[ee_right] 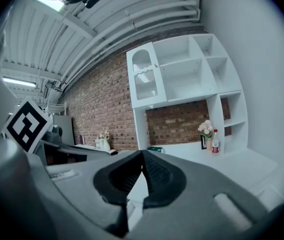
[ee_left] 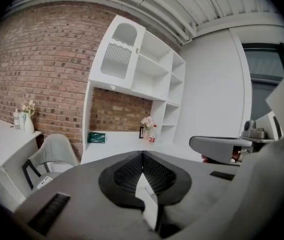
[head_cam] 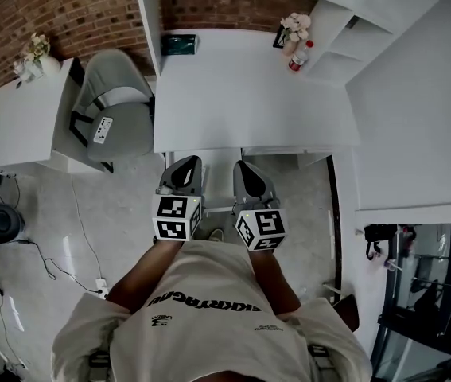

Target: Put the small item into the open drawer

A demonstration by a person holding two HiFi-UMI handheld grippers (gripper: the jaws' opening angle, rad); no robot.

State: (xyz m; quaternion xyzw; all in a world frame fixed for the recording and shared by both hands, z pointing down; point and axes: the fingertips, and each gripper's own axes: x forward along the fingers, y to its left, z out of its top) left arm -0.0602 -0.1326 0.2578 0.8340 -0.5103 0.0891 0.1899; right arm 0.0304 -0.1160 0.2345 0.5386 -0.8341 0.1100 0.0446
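I hold both grippers close to my body at the front edge of a white desk [head_cam: 249, 110]. My left gripper [head_cam: 187, 162] is shut, its jaws meeting with nothing between them [ee_left: 143, 155]. My right gripper [head_cam: 243, 167] is beside it, also shut and holding nothing [ee_right: 142, 153]. Far back on the desk lie a green box [head_cam: 179, 44] and a small red-capped bottle [head_cam: 298, 56], both well out of reach of the jaws. A small white remote-like item [head_cam: 103, 130] rests on the seat of a grey chair [head_cam: 122, 94]. I cannot make out an open drawer in any view.
A pot of pale flowers [head_cam: 295, 26] stands beside the bottle. White shelving [head_cam: 368, 30] rises at the desk's right and a brick wall [ee_left: 41, 74] runs behind. A second white table [head_cam: 18, 126] with a vase stands left of the chair. Cables cross the floor [head_cam: 58, 253].
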